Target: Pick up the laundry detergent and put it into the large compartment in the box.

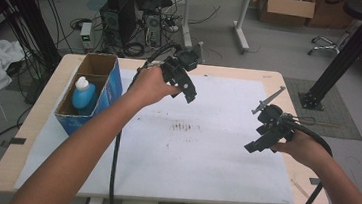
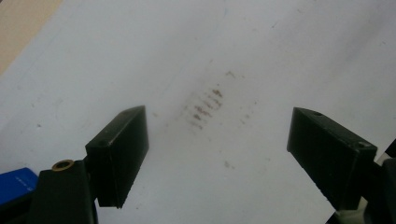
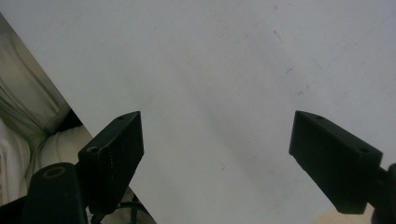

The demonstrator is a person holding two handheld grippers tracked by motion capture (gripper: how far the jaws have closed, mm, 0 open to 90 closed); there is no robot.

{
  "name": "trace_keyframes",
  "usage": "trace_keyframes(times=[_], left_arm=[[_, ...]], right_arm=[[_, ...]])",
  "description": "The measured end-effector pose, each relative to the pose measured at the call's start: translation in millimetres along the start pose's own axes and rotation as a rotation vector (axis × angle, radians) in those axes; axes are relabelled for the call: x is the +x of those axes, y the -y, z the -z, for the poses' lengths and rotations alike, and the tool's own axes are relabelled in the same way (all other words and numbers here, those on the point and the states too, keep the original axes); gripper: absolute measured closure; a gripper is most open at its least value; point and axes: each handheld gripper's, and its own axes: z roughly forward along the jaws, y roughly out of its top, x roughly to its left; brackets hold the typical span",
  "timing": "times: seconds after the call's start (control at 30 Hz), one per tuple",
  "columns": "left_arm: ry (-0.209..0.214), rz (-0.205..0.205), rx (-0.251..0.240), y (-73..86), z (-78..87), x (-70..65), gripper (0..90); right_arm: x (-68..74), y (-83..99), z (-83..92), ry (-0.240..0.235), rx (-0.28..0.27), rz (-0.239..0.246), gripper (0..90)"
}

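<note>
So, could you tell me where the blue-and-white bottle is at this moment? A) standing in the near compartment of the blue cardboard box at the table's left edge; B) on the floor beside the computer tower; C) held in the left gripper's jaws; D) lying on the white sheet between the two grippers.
A: in the high view the bottle stands inside the blue cardboard box, in its near compartment, apart from the left gripper, whose jaws are open and empty.
</note>
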Motion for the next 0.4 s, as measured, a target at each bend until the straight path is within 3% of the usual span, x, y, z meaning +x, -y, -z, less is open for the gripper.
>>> trace_keyframes(times=[0.4], left_arm=[[0.009, 0.022, -0.012, 2.2, 0.2, 5.9, 21.6]], right_arm=[[0.0, -1.5, -2.6, -0.003, 0.003, 0.001, 17.7]])
